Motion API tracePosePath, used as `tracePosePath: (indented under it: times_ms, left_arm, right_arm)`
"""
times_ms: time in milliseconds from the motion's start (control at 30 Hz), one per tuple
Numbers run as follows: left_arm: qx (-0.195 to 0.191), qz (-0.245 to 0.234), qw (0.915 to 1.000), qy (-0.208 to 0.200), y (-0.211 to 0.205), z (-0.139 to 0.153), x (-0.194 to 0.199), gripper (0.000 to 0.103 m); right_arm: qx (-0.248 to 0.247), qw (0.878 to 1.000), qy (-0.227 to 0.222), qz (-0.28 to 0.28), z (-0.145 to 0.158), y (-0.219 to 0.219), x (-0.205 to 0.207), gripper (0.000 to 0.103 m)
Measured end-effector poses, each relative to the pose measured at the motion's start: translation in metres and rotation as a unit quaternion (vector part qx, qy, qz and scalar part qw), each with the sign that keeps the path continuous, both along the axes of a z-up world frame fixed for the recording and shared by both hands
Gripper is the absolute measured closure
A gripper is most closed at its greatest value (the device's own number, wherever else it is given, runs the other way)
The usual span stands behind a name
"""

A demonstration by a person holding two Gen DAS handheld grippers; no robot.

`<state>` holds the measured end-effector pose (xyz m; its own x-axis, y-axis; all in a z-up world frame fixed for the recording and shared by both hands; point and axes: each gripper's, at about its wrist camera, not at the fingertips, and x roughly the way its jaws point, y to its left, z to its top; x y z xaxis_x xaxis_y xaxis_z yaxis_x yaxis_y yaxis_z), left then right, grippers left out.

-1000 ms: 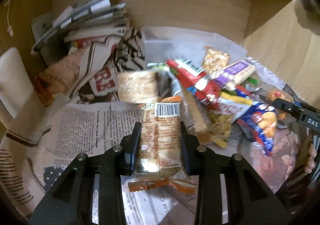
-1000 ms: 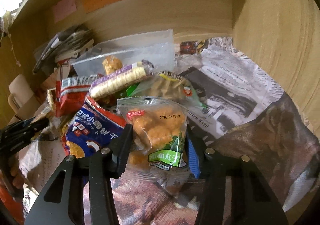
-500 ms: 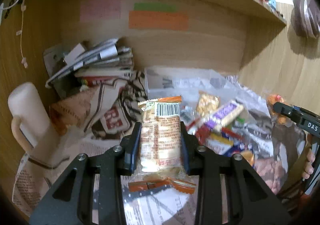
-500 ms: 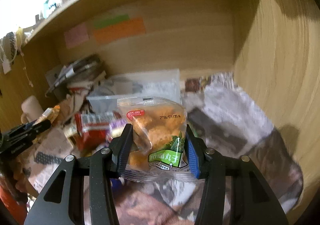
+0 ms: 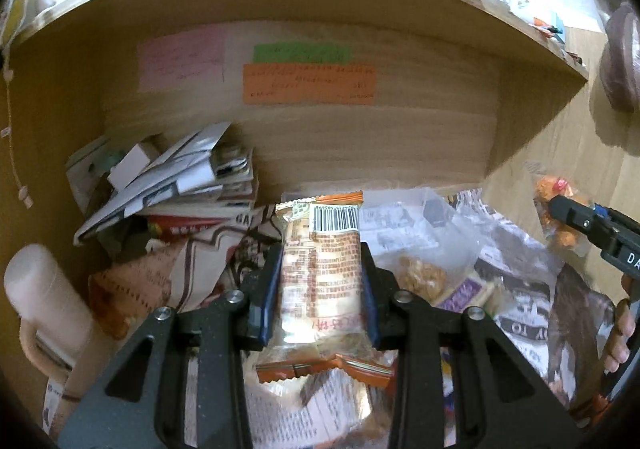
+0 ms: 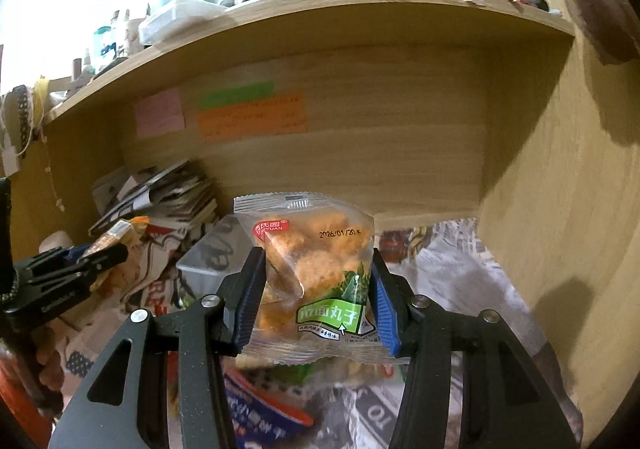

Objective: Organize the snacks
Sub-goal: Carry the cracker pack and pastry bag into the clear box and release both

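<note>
My left gripper [image 5: 318, 281] is shut on an orange-edged cracker packet [image 5: 320, 269] with a barcode at its top, held upright above the snack pile. The right gripper [image 6: 316, 289] is shut on a clear bag of orange fried balls [image 6: 316, 269] with a green label. In the left wrist view the right gripper [image 5: 560, 209] shows at the far right with its orange-ball bag [image 5: 554, 189]. In the right wrist view the left gripper [image 6: 116, 253] sits at the left with its cracker packet [image 6: 116, 235]. More snack packets [image 5: 436, 281] lie below on newspaper.
A wooden cubby with a back wall carrying pink, green and orange notes [image 5: 308, 83]. A stack of papers and magazines [image 5: 180, 177] fills the back left. A clear plastic box [image 6: 212, 253] sits mid-back. The shelf on top [image 6: 320, 1] is crowded with bottles. A wooden side wall [image 6: 560, 209] stands on the right.
Both grippers have risen with their packets, away from the snack pile. The views now tilt up toward the back wall and the top shelf. Both grips are unchanged.
</note>
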<state>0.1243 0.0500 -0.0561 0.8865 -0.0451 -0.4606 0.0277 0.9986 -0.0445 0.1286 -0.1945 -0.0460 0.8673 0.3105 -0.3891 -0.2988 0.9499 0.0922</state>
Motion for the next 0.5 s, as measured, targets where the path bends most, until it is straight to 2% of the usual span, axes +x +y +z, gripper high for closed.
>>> tracePosePath:
  times_ms: [200, 500]
  left_arm:
    - [-0.004, -0.002, 0.9999, 0.011, -0.004, 0.001, 0.031, 0.069]
    - [-0.005, 0.0, 0.9987, 0.05, -0.003, -0.009, 0.089, 0.069]
  right_arm:
    - [0.003, 1.0, 0.009, -0.009, -0.001, 0.002, 0.03, 0.057]
    - [-0.008, 0.999, 0.051, -0.013, -0.013, 0.008, 0.08, 0.057]
